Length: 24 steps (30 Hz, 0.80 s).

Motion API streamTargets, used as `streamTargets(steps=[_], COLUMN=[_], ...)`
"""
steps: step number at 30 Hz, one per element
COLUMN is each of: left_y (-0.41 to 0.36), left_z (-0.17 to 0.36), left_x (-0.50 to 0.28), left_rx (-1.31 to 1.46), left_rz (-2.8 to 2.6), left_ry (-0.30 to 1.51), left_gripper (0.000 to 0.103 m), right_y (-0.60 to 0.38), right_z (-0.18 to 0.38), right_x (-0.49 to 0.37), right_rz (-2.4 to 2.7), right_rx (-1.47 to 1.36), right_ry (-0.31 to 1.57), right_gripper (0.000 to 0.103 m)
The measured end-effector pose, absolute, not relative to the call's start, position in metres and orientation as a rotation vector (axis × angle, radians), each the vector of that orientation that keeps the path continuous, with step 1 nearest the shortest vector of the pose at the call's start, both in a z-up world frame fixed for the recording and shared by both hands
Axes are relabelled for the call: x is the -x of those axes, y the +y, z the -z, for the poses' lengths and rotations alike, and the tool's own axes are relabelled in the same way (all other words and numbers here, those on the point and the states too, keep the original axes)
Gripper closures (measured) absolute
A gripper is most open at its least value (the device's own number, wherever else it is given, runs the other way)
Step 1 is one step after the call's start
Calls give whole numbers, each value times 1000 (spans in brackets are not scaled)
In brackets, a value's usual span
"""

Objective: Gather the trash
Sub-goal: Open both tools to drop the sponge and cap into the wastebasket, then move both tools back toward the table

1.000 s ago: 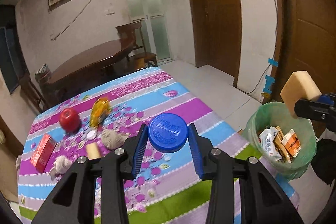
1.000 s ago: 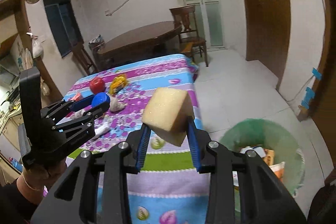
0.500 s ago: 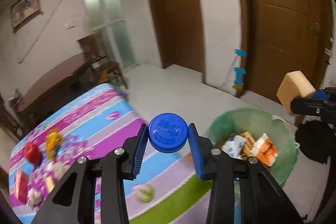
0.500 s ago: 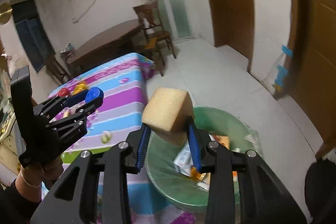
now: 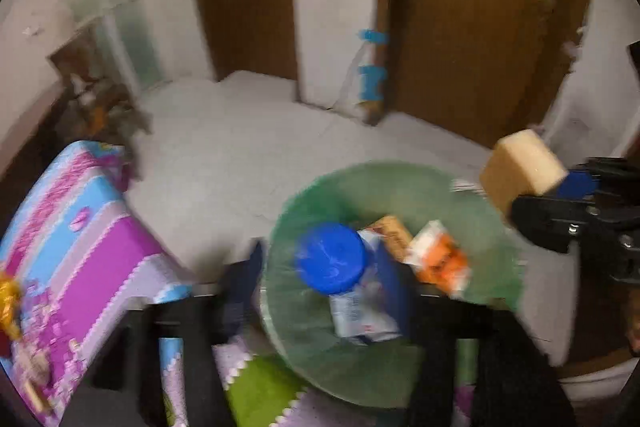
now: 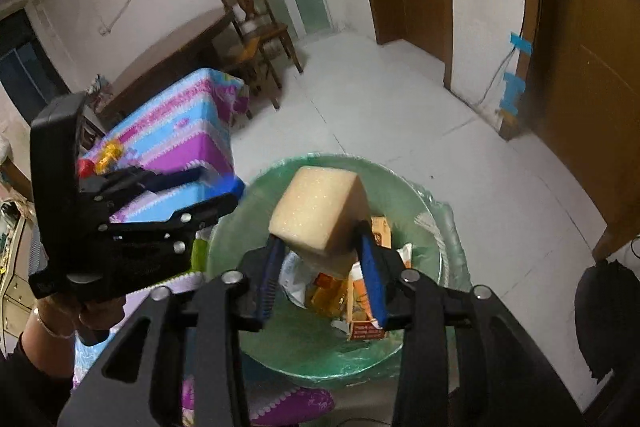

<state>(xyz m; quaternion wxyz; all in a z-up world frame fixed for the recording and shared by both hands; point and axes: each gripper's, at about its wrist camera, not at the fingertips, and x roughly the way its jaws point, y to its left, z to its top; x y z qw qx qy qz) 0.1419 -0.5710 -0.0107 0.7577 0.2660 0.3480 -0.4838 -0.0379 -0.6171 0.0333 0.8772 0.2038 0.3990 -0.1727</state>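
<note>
In the blurred left wrist view my left gripper (image 5: 320, 283) hangs over the green-lined bin (image 5: 320, 195), its jaws opening. The blue bottle cap (image 5: 332, 259) sits loose in the gap, clear of both pads, above the cartons. In the right wrist view my right gripper (image 6: 320, 267) is over the same bin (image 6: 400, 211). Its jaws are opening, but the pads still touch the yellow sponge (image 6: 320, 215) on both sides. The left gripper (image 6: 224, 187) shows at the bin's left rim. The sponge (image 5: 520, 175) at the right gripper (image 5: 536, 191) shows at the right of the left wrist view.
Cartons and wrappers (image 6: 362, 311) lie in the bin. The table with the striped flowered cloth (image 6: 192, 131) stands to the bin's left, with a red apple (image 6: 84, 167) and a yellow item (image 6: 108, 151) on it. A black bag (image 6: 608, 307) sits on the floor at the right. Wooden doors stand behind.
Both grippers swung right from the table to above the bin and tipped down. The left jaws opened and let go of the blue cap. The right jaws widened around the sponge.
</note>
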Motion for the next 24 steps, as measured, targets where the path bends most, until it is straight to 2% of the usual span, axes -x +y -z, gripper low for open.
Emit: streamTargets(steps=[1, 17, 24], left_y=[-571, -521, -446], left_z=[14, 31, 17], left_x=[-142, -144, -158], left_rx=[-578, -574, -461], left_rz=[1045, 954, 783], left_ry=[744, 697, 605], left_gripper=[31, 31, 26], right_y=[-620, -612, -574], right_z=[-31, -23, -45], right_x=[38, 41, 44], right_rz=[386, 356, 392], right_rx=[-429, -455, -345], right_ry=[831, 790, 611], right_gripper=[55, 55, 55])
